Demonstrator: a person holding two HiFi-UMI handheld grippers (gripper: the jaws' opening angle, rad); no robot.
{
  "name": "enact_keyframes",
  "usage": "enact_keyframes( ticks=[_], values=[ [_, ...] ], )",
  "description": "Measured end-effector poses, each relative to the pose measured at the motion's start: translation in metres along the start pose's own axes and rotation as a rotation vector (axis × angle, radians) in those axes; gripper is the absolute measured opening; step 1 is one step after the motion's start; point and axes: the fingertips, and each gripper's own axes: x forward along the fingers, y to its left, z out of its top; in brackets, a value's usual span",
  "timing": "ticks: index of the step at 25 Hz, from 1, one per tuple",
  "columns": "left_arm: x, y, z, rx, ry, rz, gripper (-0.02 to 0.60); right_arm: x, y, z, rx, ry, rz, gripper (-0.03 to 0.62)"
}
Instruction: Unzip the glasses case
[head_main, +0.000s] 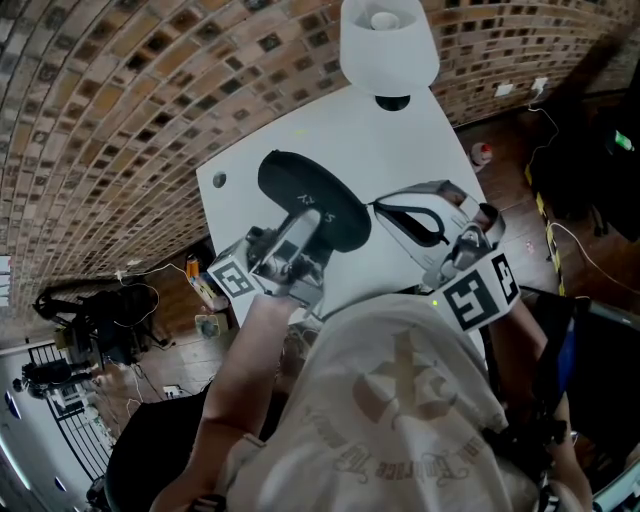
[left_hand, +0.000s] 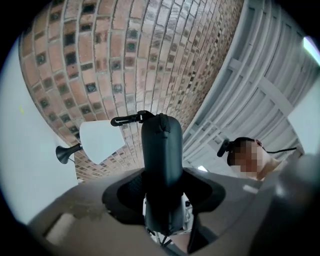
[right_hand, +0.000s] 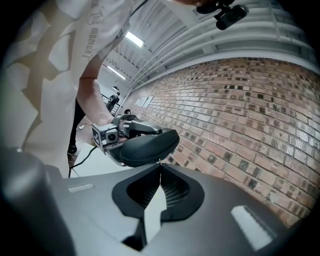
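The black oval glasses case is held up over the white table, and my left gripper is shut on it. In the left gripper view the case stands on end between the jaws, with a black clip at its top. My right gripper meets the case's right end. In the right gripper view its jaws are shut on a thin zipper pull under the case.
A white lamp stands at the table's far edge, also seen in the left gripper view as a white shade. A brick wall runs behind. Cables and gear lie on the floor to the left.
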Motion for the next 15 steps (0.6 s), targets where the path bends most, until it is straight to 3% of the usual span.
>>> enact_keyframes(
  ticks=[15],
  values=[
    [-0.001,0.003,-0.049,0.145,0.402,0.051,0.225,-0.001,-0.003,-0.003,-0.007,0.009,0.004,0.011]
  ],
)
